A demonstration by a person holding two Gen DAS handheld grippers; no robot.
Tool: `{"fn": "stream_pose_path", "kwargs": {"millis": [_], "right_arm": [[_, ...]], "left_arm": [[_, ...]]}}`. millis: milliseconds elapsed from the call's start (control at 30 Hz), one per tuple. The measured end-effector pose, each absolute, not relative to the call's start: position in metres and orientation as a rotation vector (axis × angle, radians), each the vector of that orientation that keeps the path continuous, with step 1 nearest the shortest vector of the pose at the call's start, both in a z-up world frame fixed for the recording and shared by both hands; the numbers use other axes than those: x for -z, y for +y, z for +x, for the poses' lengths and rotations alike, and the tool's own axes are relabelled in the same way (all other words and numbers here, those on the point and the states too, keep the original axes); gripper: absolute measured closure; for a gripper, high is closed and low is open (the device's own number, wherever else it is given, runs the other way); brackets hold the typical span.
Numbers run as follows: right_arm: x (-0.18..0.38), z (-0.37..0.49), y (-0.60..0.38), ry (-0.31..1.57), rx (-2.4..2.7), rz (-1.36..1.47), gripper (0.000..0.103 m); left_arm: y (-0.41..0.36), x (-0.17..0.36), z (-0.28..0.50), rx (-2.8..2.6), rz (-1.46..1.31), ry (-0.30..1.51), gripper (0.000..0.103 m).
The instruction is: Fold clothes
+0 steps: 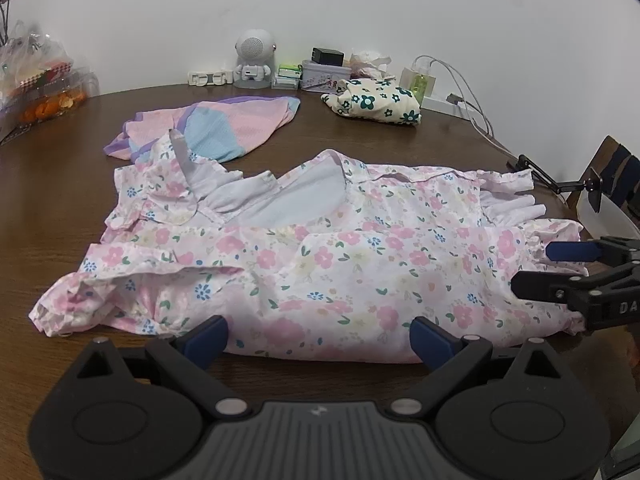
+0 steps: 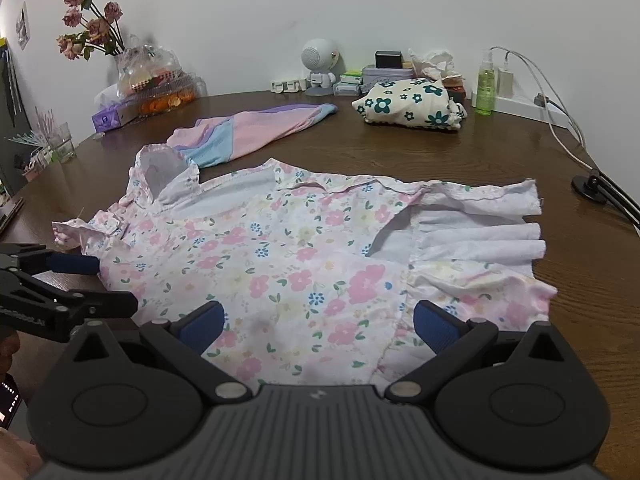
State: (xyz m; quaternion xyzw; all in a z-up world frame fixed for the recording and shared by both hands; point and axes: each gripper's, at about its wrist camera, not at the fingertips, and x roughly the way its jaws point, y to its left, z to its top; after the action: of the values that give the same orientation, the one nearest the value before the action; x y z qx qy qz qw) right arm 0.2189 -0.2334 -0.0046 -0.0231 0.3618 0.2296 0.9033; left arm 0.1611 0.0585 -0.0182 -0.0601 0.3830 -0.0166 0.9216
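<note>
- Crowding the table's (image 1: 400,136) far edge by the wall: a white robot figure (image 1: 253,60), a tin (image 1: 320,76), a green bottle (image 2: 485,88), a charger with cables (image 2: 560,120), and bagged snacks (image 2: 156,76) beside dried roses (image 2: 88,20).
- Lying behind the work area, a pink and blue garment (image 1: 208,128) and a folded cream bundle with dark flowers (image 1: 372,100).
- Nothing stands between the grippers and the dress.
- The floral dress (image 1: 320,256) lies spread across the table's middle and near edge, rumpled, its neckline and ruffled sleeves showing white lining.
- The left gripper (image 1: 320,336) is spread wide over the near hem, grasping nothing.
- The right gripper (image 2: 320,322) is likewise parted above the cloth.
</note>
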Motion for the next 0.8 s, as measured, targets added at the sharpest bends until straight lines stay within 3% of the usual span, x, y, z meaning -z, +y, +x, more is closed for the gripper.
{"fn": "stream_pose_path", "kwargs": {"millis": [233, 367, 433, 467, 533, 733, 800], "right_arm": [[0.000, 0.216, -0.231, 0.735, -0.453, -0.082, 0.001], [-0.002, 0.214, -0.230, 0.716, -0.449, -0.126, 0.004], [0.001, 0.217, -0.230, 0.729, -0.463, -0.130, 0.017], [0.002, 0.219, -0.230, 0.736, -0.469, -0.133, 0.022], [0.008, 0.221, -0.228, 0.763, -0.482, -0.146, 0.040], [0.023, 0.221, -0.231, 0.799, -0.478, -0.193, 0.050], [0.023, 0.220, -0.232, 0.800, -0.478, -0.200, 0.050]], "left_arm": [[0.071, 0.011, 0.158, 0.051, -0.123, 0.755, 0.005], [0.072, 0.008, 0.165, 0.081, -0.085, 0.756, 0.011], [0.069, 0.010, 0.171, 0.093, -0.067, 0.770, 0.024], [0.068, 0.013, 0.174, 0.095, -0.058, 0.786, 0.037], [0.066, 0.018, 0.178, 0.098, -0.033, 0.812, 0.050], [0.062, 0.023, 0.179, 0.087, 0.048, 0.830, 0.054], [0.063, 0.021, 0.179, 0.090, 0.052, 0.841, 0.048]]}}
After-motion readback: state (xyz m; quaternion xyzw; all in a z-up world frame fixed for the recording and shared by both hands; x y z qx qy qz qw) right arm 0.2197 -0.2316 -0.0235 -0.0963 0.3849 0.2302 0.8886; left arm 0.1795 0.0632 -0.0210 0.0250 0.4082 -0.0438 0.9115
